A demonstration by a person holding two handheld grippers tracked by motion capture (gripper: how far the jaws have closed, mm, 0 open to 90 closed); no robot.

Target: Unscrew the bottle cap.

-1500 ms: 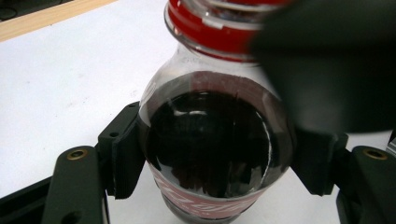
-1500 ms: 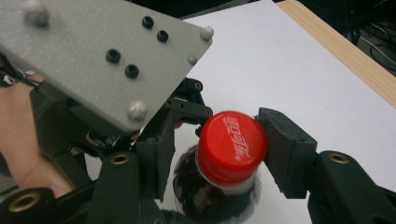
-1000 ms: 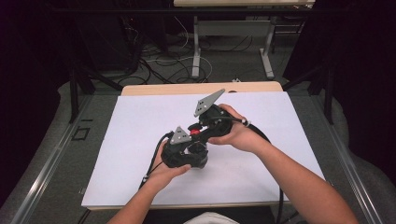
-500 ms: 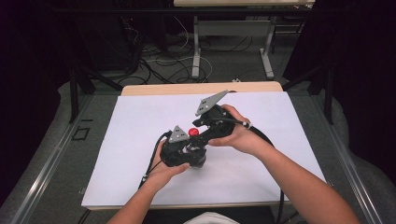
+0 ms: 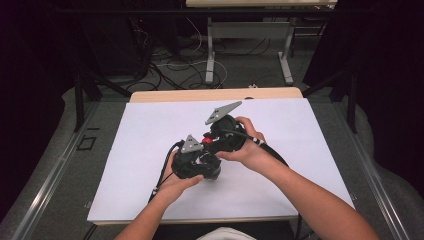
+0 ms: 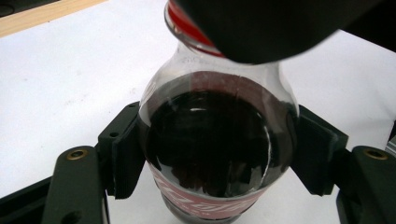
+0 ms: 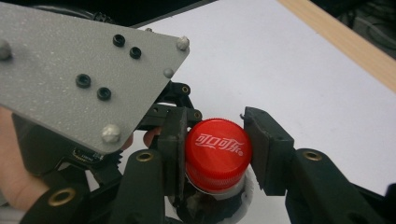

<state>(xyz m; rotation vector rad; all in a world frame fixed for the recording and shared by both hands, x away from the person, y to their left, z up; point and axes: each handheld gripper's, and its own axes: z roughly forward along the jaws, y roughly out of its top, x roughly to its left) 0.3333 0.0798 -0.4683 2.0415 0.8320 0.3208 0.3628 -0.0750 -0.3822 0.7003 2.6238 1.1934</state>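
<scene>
You are at a table (image 5: 150, 200) covered with a white sheet, holding a gripper in each hand near its middle. Your left gripper (image 6: 215, 163) sits low and close to you. In the left gripper view its two black jaws press against both sides of a clear bottle (image 6: 217, 135) filled with dark liquid, just above its red label band, so the jaws are closed on the bottle's body. The bottle stands on the white sheet, roughly upright.

Your right gripper (image 7: 215, 154) is just behind and above the left one, reaching over the top of the bottle. In the right gripper view its jaws sit on either side of the red cap (image 7: 218, 154), which has white lettering on top. The near pad touches the cap's side; the far pad looks to be at the cap's edge, though a thin gap cannot be ruled out.

In the high view your left hand (image 5: 175, 182) and right hand (image 5: 250, 150) are close together, with the cap a small red spot between the two grippers.
</scene>
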